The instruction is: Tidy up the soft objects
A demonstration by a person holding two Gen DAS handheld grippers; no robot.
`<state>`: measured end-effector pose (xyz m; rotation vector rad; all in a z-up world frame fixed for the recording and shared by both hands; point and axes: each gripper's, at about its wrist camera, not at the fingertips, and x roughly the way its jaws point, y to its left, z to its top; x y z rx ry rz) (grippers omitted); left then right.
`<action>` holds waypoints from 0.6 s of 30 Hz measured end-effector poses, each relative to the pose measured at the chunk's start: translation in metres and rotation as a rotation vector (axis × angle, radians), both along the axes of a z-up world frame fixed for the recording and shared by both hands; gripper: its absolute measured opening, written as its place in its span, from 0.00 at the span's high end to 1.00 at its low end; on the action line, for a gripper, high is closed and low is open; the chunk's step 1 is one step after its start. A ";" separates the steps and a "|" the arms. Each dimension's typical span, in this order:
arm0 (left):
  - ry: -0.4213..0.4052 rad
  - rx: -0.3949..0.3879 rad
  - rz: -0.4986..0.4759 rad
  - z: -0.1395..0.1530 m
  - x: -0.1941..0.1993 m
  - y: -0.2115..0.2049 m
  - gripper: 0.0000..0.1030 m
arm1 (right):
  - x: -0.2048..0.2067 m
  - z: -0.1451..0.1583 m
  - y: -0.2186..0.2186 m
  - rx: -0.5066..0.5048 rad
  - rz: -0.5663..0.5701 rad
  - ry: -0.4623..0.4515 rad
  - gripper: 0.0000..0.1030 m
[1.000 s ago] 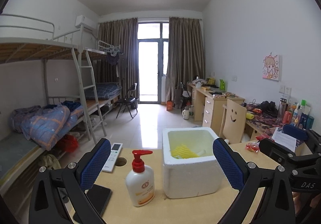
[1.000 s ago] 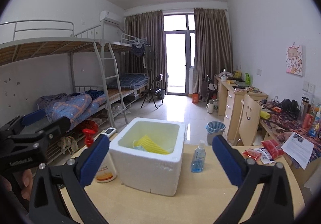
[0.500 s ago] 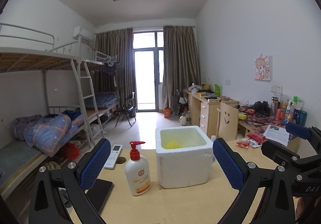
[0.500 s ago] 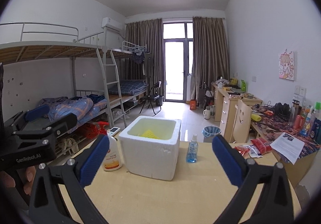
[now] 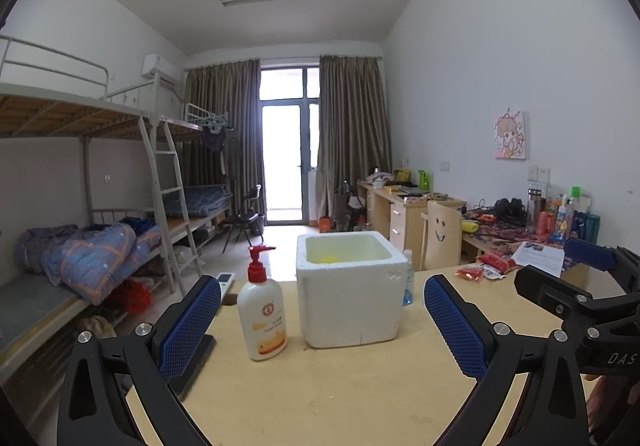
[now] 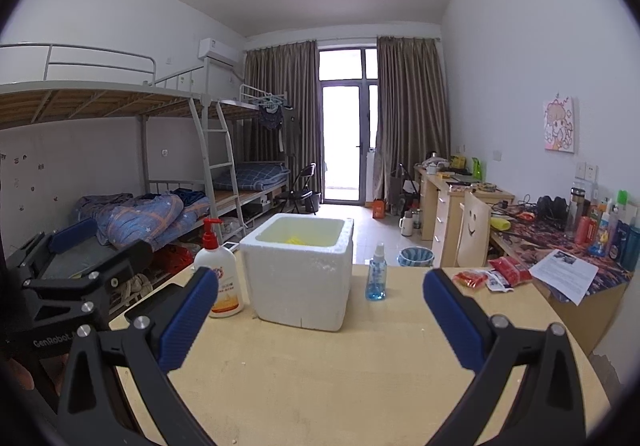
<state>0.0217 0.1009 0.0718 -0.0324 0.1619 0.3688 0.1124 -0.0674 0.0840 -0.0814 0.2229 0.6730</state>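
A white foam box [image 5: 350,290] stands on the wooden table [image 5: 340,386], also in the right wrist view [image 6: 300,274]. A yellow soft object [image 5: 327,258] lies inside it, mostly hidden by the wall; a sliver shows in the right wrist view [image 6: 295,240]. My left gripper [image 5: 320,322] is open and empty, well back from the box. My right gripper [image 6: 318,318] is open and empty too, also back from the box. Each gripper shows at the edge of the other's view.
A lotion pump bottle [image 5: 262,316] stands left of the box, a blue spray bottle [image 6: 376,274] right of it. Red snack packets [image 6: 492,276] and a paper [image 6: 564,272] lie at the right. A dark phone [image 5: 196,362] and remote [image 5: 224,280] lie at the left edge.
Both grippers have drawn back and tilted up from the box, so it looks smaller and farther away. The yellow object inside is now mostly hidden. Both stayed open.
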 end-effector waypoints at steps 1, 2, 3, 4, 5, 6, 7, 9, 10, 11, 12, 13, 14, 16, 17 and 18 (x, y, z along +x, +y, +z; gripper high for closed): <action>-0.003 -0.008 -0.006 -0.002 -0.001 0.000 0.01 | -0.002 -0.003 -0.002 -0.005 -0.003 -0.002 0.00; -0.005 -0.012 -0.011 -0.003 -0.002 -0.001 0.01 | -0.005 -0.006 -0.003 -0.010 -0.002 -0.004 0.00; -0.008 -0.015 -0.014 -0.006 -0.004 -0.002 0.01 | -0.007 -0.008 -0.004 -0.011 0.001 -0.008 0.00; -0.011 -0.012 -0.008 -0.008 -0.005 -0.003 0.01 | -0.008 -0.009 -0.005 -0.006 0.004 -0.011 0.00; -0.012 -0.008 -0.004 -0.010 -0.006 -0.004 0.01 | -0.010 -0.011 -0.008 -0.001 0.004 -0.011 0.00; -0.012 0.000 -0.012 -0.013 -0.006 -0.004 0.01 | -0.011 -0.013 -0.010 0.006 0.004 -0.011 0.00; -0.010 0.003 -0.018 -0.015 -0.006 -0.004 0.01 | -0.011 -0.015 -0.011 0.009 0.004 -0.012 0.00; -0.015 -0.008 -0.022 -0.021 -0.007 -0.003 0.01 | -0.011 -0.018 -0.015 0.012 0.005 -0.011 0.00; -0.025 -0.018 -0.027 -0.024 -0.009 -0.003 0.01 | -0.012 -0.021 -0.015 0.011 0.008 -0.010 0.00; -0.036 -0.024 -0.031 -0.027 -0.011 -0.002 0.01 | -0.014 -0.026 -0.017 0.014 0.005 -0.010 0.00; -0.048 -0.024 -0.026 -0.032 -0.014 -0.003 0.01 | -0.016 -0.029 -0.018 0.020 0.003 -0.010 0.00; -0.057 -0.019 -0.018 -0.035 -0.016 -0.006 0.01 | -0.017 -0.034 -0.021 0.032 0.001 -0.012 0.00; -0.063 -0.015 -0.014 -0.038 -0.017 -0.008 0.01 | -0.019 -0.038 -0.022 0.037 0.002 -0.015 0.00; -0.075 -0.008 -0.017 -0.047 -0.022 -0.012 0.01 | -0.022 -0.045 -0.024 0.043 -0.005 -0.021 0.00; -0.077 -0.009 -0.014 -0.049 -0.023 -0.014 0.01 | -0.024 -0.050 -0.025 0.044 -0.014 -0.023 0.00; -0.080 -0.012 -0.006 -0.054 -0.026 -0.016 0.01 | -0.024 -0.053 -0.027 0.047 -0.014 -0.024 0.00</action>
